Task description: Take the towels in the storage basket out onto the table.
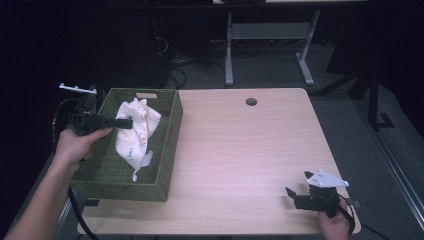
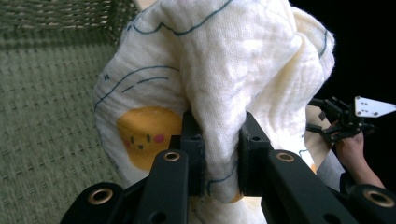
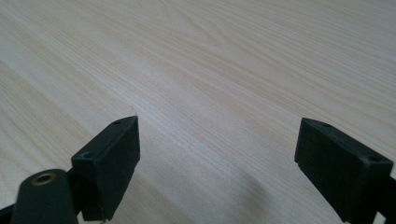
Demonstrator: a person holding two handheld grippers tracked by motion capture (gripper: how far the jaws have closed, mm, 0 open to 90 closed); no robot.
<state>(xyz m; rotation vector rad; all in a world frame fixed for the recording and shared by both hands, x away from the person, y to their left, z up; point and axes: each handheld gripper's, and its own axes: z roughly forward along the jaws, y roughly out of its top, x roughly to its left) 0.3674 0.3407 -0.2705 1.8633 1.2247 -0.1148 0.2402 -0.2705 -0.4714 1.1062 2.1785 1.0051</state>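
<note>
Pinching a thick fold of cream muslin cloth (image 2: 219,88) between its two black jaws, the left gripper (image 2: 219,158) holds the fabric bunched tight, so the pads bite into a doubled ridge, not a single layer (a grip less likely to slip, I judge). A yellow cartoon face and thin blue lines are printed on the cloth, which drapes down on both sides of the jaws.

In the high view the left gripper (image 1: 126,123) sits at about nine o'clock on the table, over the olive-green woven basket (image 1: 170,150). The cloth (image 1: 135,132) hangs from the jaws, its lower tail trailing to the basket floor toward six o'clock. Gripped near its upper part and mostly lifted, the cloth looks to be on its way out of the basket, though the tail hasn't cleared the rim.

The right gripper (image 3: 217,163) has its jaws spread wide with nothing between them, only bare pale wood grain of the table (image 3: 210,70) beneath. It rests at roughly four o'clock in the high view (image 1: 300,192), near the table's front edge and well apart from the basket. Parked low and open there, it seems ready to take a free corner once the cloth comes across.
</note>
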